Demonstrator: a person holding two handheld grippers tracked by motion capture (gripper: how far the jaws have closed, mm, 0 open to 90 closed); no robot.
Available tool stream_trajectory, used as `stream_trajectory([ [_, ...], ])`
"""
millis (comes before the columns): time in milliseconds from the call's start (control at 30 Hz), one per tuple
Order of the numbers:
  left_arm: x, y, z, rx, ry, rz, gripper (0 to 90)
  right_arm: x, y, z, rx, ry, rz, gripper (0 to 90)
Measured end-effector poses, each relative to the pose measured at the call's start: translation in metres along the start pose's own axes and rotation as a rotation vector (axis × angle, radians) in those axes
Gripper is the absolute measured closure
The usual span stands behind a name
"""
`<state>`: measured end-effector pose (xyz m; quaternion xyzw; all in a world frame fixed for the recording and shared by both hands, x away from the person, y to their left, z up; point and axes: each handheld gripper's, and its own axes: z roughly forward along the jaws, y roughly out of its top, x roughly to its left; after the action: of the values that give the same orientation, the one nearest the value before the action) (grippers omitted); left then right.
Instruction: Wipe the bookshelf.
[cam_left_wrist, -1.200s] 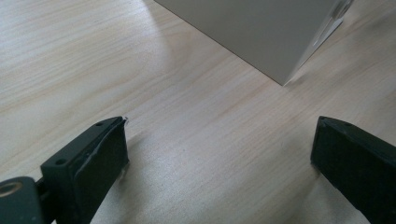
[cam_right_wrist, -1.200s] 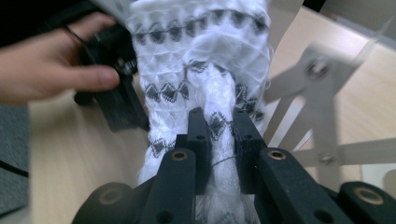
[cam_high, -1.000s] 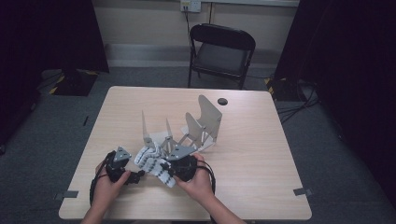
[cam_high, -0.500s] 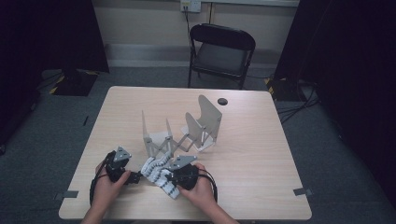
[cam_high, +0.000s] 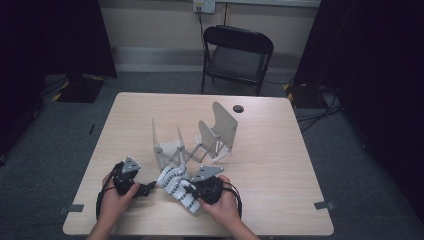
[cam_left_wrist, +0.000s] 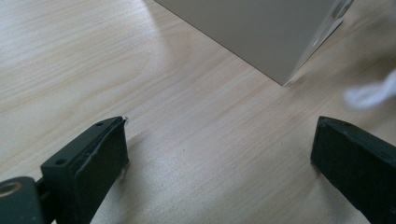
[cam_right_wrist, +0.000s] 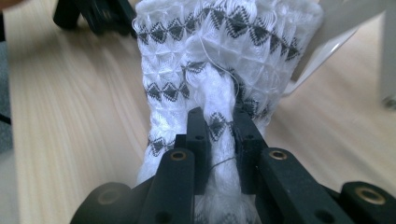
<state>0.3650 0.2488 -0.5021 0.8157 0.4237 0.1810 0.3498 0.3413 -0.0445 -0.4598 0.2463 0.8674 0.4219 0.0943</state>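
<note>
Now, my right gripper (cam_right_wrist: 218, 122) is clamped on a sock (cam_right_wrist: 224, 56): in the right gripper view its two black jaws rise from the bottom of the frame, nearly together, with a bunched fold of white knit squeezed between them. From that pinch the sock runs up and away toward the top of the frame, white with rows of dark diamonds, so its long axis lies roughly in line with the jaws.

In the high view the same sock (cam_high: 181, 189) lies low and left of centre on the table (cam_high: 280, 165), slanting from upper left down to lower right, with my right gripper (cam_high: 196, 191) holding near its lower end. The free upper end points toward my left gripper (cam_high: 149, 189), just to its left.

My left gripper (cam_left_wrist: 219, 149) is empty. In the left gripper view its jaws stand wide apart at the lower corners of the frame, bare wood between them. A blurred white bit of sock (cam_left_wrist: 373, 93) shows at the right edge, above the right-hand jaw, near but not touching. So the sock lies off to the right of that opening, not inside it.

A grey rack (cam_high: 195, 137) of upright plates stands just behind the sock, toward the middle of the high view. I judge the left gripper must shift toward the free end.
</note>
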Motion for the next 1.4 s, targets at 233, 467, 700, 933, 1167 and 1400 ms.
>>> stream_trajectory([
  [233, 0.0, 0.0, 0.0, -0.005, 0.002, -0.005, 3.5, 0.01, 0.034, -0.025, -0.121, -0.01, -0.039, 80.4],
  [467, -0.001, 0.0, 0.001, -0.011, 0.004, -0.015, 3.5, 0.022, 0.053, -0.007, -0.128, -0.005, -0.081, 80.2],
  [700, 0.0, 0.0, 0.0, 0.0, 0.001, -0.001, 3.5, 0.02, 0.029, 0.038, 0.01, -0.017, -0.078, 79.2],
  [933, -0.002, -0.002, -0.003, -0.001, 0.007, -0.008, 4.5, 0.01, 0.007, 0.046, 0.068, -0.003, -0.03, 73.1],
  [1167, -0.002, -0.009, -0.011, -0.007, 0.001, -0.002, 9.1, 0.0, -0.008, 0.028, 0.035, 0.031, 0.023, 49.7],
  [1400, -0.002, -0.014, -0.024, 0.03, 0.01, -0.009, 16.2, -0.017, -0.018, 0.0, -0.01, 0.036, 0.033, 58.8],
])
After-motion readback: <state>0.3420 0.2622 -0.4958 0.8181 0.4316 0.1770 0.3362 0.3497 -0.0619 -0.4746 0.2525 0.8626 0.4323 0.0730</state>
